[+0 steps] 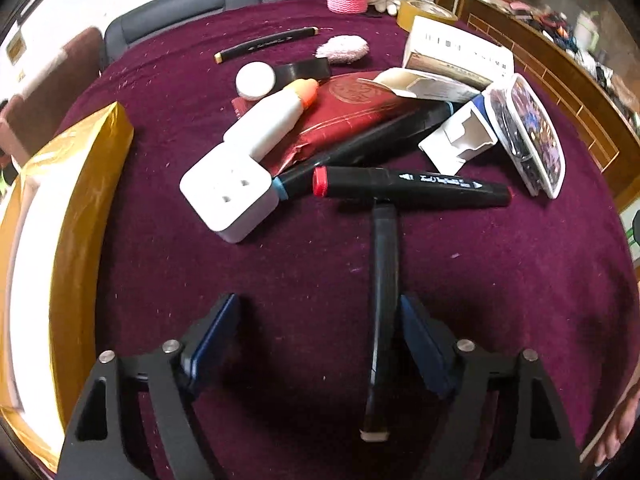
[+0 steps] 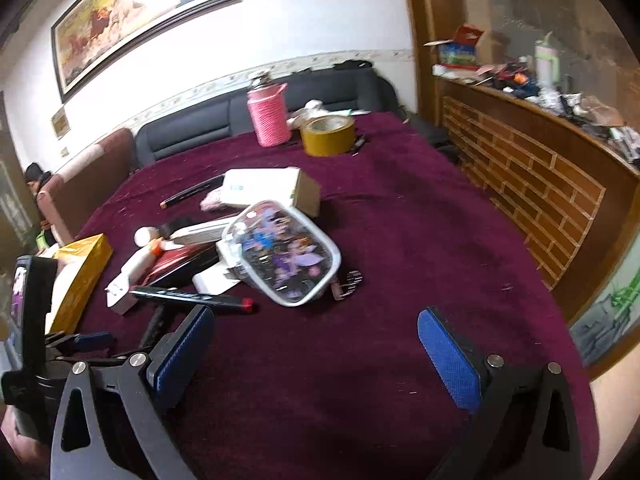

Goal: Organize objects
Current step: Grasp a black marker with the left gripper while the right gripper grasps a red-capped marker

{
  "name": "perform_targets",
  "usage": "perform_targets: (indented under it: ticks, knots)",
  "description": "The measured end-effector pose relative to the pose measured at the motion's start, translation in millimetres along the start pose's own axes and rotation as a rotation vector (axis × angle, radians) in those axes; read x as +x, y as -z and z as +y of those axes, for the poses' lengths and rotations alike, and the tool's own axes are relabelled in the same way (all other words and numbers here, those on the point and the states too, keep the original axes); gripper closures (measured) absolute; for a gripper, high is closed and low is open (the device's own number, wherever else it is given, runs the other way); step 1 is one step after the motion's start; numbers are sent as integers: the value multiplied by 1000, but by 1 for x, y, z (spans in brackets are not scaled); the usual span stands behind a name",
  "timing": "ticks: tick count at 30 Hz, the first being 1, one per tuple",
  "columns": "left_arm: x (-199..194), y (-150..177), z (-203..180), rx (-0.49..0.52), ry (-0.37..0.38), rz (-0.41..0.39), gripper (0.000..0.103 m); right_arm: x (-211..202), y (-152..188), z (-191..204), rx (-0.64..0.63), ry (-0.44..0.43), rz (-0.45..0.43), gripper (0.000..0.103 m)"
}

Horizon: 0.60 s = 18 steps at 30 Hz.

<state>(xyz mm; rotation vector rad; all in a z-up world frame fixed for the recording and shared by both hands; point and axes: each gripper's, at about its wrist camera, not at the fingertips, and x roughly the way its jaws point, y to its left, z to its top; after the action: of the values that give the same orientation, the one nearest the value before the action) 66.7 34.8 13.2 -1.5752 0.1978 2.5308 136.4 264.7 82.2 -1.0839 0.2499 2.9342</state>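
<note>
Here your left gripper (image 1: pixel 320 344) straddles a black marker (image 1: pixel 383 308) lying on the maroon surface (image 1: pixel 500 280); its jaws are spread, one pad beside the barrel, not yet clamped. Your right gripper (image 2: pixel 316 354) hangs released, empty, clear of the pile. The marker's near end blurs; contact is uncertain.

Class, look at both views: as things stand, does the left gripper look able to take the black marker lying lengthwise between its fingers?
Probably yes. The left gripper stands open astride the black marker, which lies close against one pad; only bare cloth lies beside it.
</note>
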Motion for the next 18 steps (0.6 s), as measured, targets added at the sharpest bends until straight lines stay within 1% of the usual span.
perform_targets:
  ticks: [1, 2, 3, 6, 8, 11, 13, 14, 15, 16, 17, 18]
  knots:
    - [2, -1, -3, 8, -20, -5, 11, 3, 0, 2, 0, -10, 13, 0]
    - [3, -3, -2, 14, -38, -11, 2, 6, -1, 6, -3, -22, 30, 0]
    - [5, -5, -1, 14, -47, -18, 0, 8, 0, 9, -5, -27, 37, 0]
    - [12, -14, 7, -22, 15, -26, 0, 8, 0, 18, -27, -35, 44, 0]
    - [13, -16, 5, -14, 15, -57, 0, 7, 0, 24, -44, -39, 45, 0]
    - [12, -15, 2, 30, 33, -92, 0, 11, -3, 31, -57, -60, 60, 0]
    - [8, -13, 4, 48, 50, -93, 5, 13, -6, 37, -71, -88, 76, 0]
    - [6, -12, 6, 57, 57, -98, 15, 14, -8, 40, -84, -102, 84, 0]
    - [1, -10, 9, 72, 65, -104, 32, 15, -9, 42, -96, -113, 92, 0]
    - [0, -10, 11, 79, 73, -105, 42, 17, -10, 46, -113, -127, 104, 0]
    - [-5, -8, 15, 84, 79, -103, 69, 20, -11, 50, -132, -139, 118, 0]
    - [-8, -7, 18, 83, 87, -97, 85, 24, -12, 54, -155, -146, 132, 0]
